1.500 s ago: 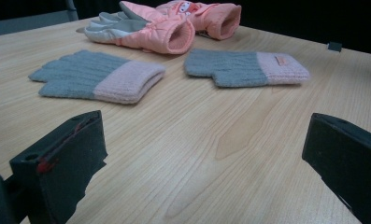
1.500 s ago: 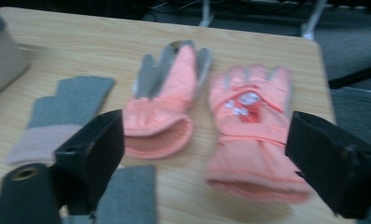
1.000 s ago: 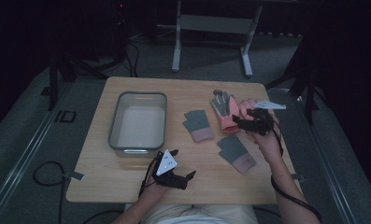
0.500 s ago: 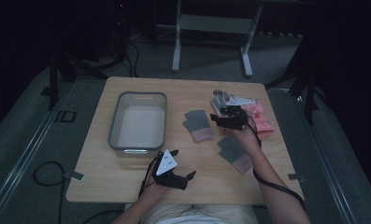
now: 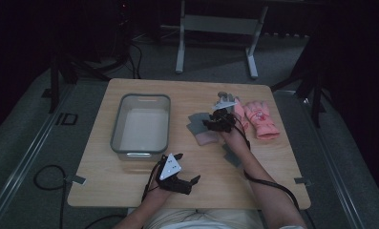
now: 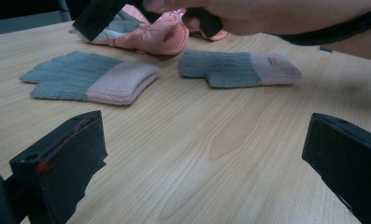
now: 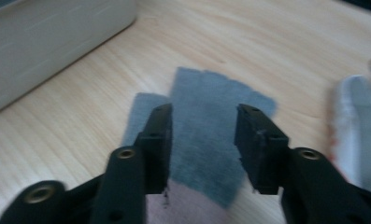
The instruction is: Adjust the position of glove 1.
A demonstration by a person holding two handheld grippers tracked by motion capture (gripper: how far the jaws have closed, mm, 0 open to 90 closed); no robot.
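Left gripper (image 5: pixel 186 168): black body, grey three-cornered plate on top with small dark dots, black cable trailing back along the bare forearm. Its black jaws are blocky; near-left one shows a round hole and red mark. Right gripper (image 7: pixel 202 126): black, brass-coloured screws at jaw pivots, grey plate, thick black cable. Light top at near edge.

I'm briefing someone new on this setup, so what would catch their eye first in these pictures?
First, the right gripper, jaws just closing, poised over a grey glove with a pink cuff mid-table; nothing is pinched yet. Next, the bright pink glove lying at the table's right. Then the clear plastic bin on the left, and the left gripper resting open near the front edge.
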